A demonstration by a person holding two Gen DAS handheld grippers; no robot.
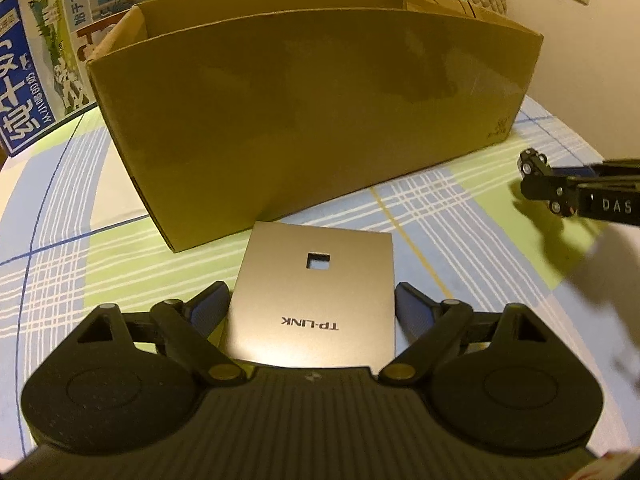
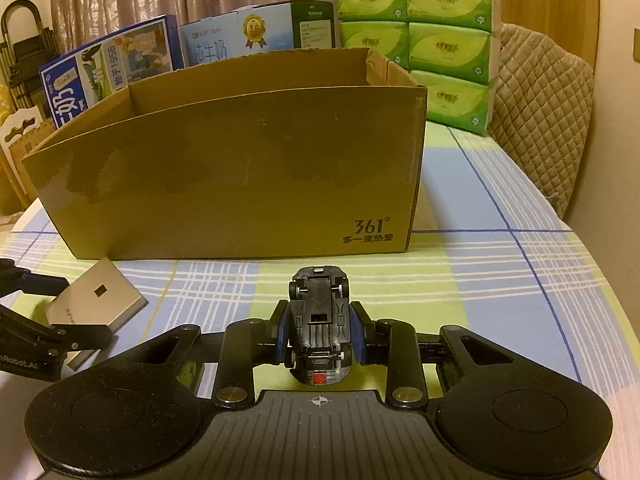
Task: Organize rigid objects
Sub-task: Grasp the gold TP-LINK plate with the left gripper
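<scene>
The right tongs [image 2: 320,334] pinch a small black toy car [image 2: 319,320] by its sides, underside up, its wheels past the blue pads, lifted off the checked cloth [image 2: 500,280]. The left tongs [image 1: 312,308] grip a flat silver router [image 1: 314,292] between their blue fingertips [image 1: 210,306]; its printed face is up and its far edge points toward the cardboard box [image 1: 304,120]. That open box stands just beyond both tongs, straight ahead. Behind it are milk cartons [image 2: 108,64] and green tissue packs [image 2: 448,44]. The car hangs to the right of the router.
</scene>
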